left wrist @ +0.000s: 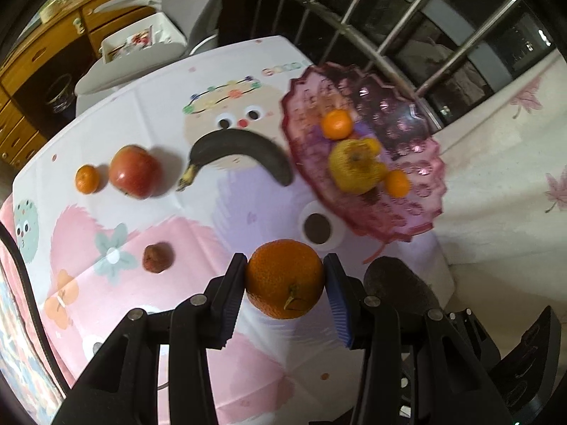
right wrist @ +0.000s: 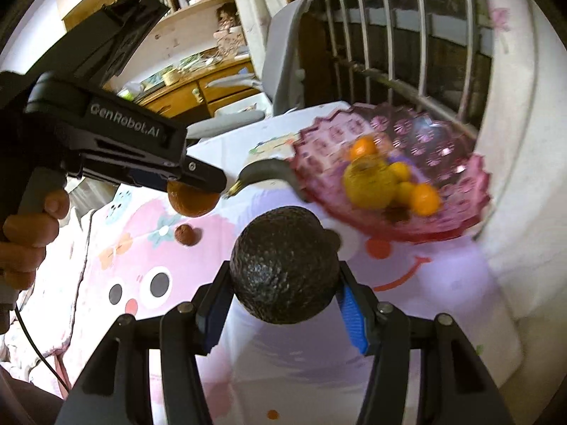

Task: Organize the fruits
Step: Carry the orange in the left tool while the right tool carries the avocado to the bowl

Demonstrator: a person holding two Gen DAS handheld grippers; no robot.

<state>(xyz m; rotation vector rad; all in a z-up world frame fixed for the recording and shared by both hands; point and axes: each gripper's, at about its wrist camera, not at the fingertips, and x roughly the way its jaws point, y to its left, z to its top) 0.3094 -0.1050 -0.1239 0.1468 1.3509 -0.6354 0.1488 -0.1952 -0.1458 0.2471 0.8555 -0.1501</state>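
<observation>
The left tongs (left wrist: 285, 279) are clenched on a large orange (left wrist: 285, 278), pads pressed to its two sides, spread only as wide as the fruit. It hangs clear above the near part of the bench (left wrist: 219, 372), apparently lifted for carrying to the bowl. The right tongs (right wrist: 283, 283) grasp a dark avocado (right wrist: 283, 265) in the same way, open about as far as its width, and hold it above the cloth at the bench's near right side.

Farther in, a small brownish-red fruit (left wrist: 157, 258) lies alone toward the near left of the bench. Beyond it, in a loose row across the middle, sit a small tangerine (left wrist: 86, 178) and a red apple (left wrist: 134, 171) just beside each other near the left edge, then a blackened banana (left wrist: 241, 152) whose far end reaches the bowl's rim.

At the far right corner stands the pink glass bowl (left wrist: 418, 141), already holding a yellow fruit (left wrist: 356, 171) and several small tangerines. Both held fruits are probably bound there, the loose ones after.
</observation>
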